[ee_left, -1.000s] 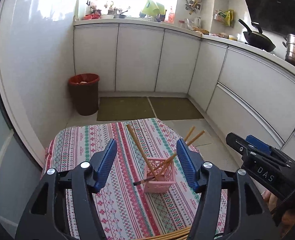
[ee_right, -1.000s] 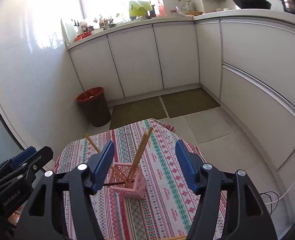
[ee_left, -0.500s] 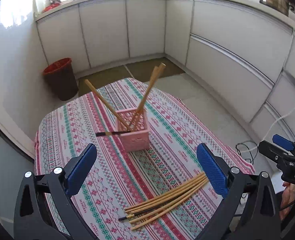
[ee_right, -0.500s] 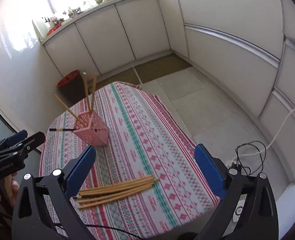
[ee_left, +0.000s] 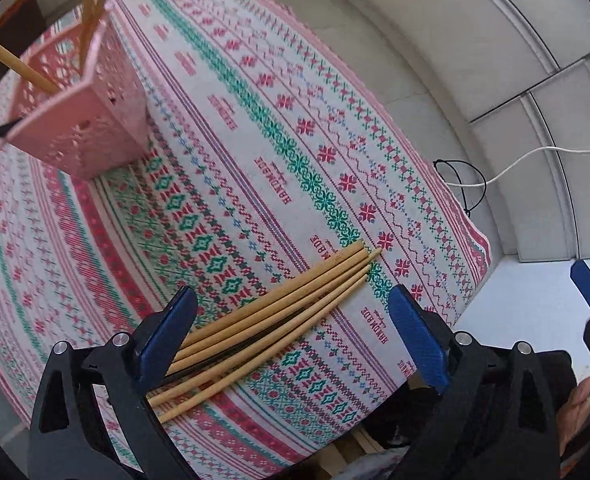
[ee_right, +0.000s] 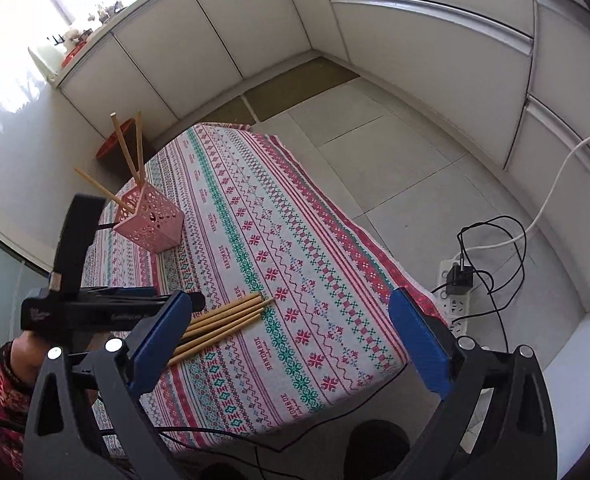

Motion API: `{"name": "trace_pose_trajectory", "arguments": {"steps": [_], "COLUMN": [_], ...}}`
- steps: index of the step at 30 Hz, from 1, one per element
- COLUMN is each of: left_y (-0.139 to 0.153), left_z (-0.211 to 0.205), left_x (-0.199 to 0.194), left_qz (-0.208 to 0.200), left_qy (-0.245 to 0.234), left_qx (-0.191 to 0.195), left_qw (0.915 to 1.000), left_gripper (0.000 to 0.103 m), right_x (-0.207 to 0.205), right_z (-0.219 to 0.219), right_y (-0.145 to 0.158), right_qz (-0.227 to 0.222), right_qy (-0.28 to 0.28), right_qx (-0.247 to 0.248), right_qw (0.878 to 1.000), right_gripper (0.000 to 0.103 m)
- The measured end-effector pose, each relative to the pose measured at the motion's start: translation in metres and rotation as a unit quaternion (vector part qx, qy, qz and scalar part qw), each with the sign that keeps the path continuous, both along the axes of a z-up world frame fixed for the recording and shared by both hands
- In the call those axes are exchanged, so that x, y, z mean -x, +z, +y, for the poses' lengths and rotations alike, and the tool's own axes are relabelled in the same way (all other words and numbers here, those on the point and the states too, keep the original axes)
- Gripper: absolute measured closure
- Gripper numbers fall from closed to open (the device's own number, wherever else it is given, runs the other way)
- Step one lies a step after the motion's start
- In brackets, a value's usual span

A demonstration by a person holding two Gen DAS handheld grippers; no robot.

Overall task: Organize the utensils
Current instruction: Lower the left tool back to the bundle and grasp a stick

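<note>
A bundle of several wooden chopsticks (ee_left: 279, 312) lies on the patterned tablecloth (ee_left: 255, 168) near the table's front edge; it also shows in the right wrist view (ee_right: 227, 320). A pink perforated holder (ee_left: 83, 120) with three chopsticks standing in it sits further back, also in the right wrist view (ee_right: 151, 224). My left gripper (ee_left: 295, 336) is open and empty, low over the bundle, its left finger beside the sticks. My right gripper (ee_right: 291, 340) is open and empty, higher above the table's front edge. The left gripper's body (ee_right: 107, 308) shows in the right wrist view over the bundle's near end.
White kitchen cabinets (ee_right: 415, 52) curve around the tiled floor. A power strip (ee_right: 455, 288) with black and white cables lies on the floor right of the table. A red bin (ee_right: 115, 144) stands behind the holder. The table drops off at its right and front edges.
Both grippers have tilted down and come lower toward the table. The left gripper has moved in close over the loose chopsticks. Both stay open.
</note>
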State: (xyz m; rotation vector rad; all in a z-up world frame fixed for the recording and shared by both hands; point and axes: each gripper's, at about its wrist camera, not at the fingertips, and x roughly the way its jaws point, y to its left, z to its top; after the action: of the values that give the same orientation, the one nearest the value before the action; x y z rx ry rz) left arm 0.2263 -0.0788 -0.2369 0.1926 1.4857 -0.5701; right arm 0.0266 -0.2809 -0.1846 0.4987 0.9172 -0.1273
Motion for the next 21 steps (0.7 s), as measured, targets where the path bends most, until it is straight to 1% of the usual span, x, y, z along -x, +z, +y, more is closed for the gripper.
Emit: {"name": "trace_pose_trajectory", "arguments": {"steps": [4,6,8,11,14,16,18,20,21], "left_y": [-0.028,-0.036,-0.041,-0.043,-0.046,-0.048,-0.049,-0.047,-0.045], "left_z": [-0.011,-0.015,-0.017,-0.02,-0.024,-0.027,-0.03,-0.032,-0.03], "left_x": [-0.007,-0.008,-0.008,-0.009,-0.012,-0.011,-0.013,-0.02,-0.022], "left_qz": [0.032,0.035,0.036,0.017,0.008,-0.005,-0.021,-0.043,-0.053], "left_qy": [-0.001,-0.006,-0.009,-0.011,-0.016,-0.026,-0.027,-0.017,-0.014], "left_qx": [-0.03,-0.042,-0.046,-0.054,-0.061,-0.069,-0.075,-0.075,-0.07], "left_qw": [0.999,0.9985,0.9983,0.9983,0.998,0.9972,0.9966,0.9961,0.9961], "left_gripper": [0.015,0.016,0.016,0.016,0.016,0.015,0.015,0.017,0.022], "right_x": [0.0,-0.001,-0.002,-0.004,-0.007,-0.008,-0.009,-0.01,-0.01], "right_z": [0.001,0.0,-0.001,-0.004,-0.006,-0.006,-0.007,-0.007,-0.007], "right_y": [-0.002,-0.003,-0.003,-0.006,-0.01,-0.012,-0.013,-0.015,-0.016], "right_qz": [0.006,0.009,0.01,0.015,0.023,0.027,0.03,0.034,0.035], "right_qy": [0.006,0.009,0.008,0.006,0.006,0.005,0.003,0.001,0.001], "right_qx": [0.015,0.02,0.02,0.009,-0.002,-0.005,-0.008,-0.01,-0.01], "right_qw": [1.0,1.0,1.0,1.0,1.0,1.0,1.0,0.999,0.999], "right_gripper": [0.007,0.007,0.007,0.007,0.007,0.007,0.007,0.007,0.007]}}
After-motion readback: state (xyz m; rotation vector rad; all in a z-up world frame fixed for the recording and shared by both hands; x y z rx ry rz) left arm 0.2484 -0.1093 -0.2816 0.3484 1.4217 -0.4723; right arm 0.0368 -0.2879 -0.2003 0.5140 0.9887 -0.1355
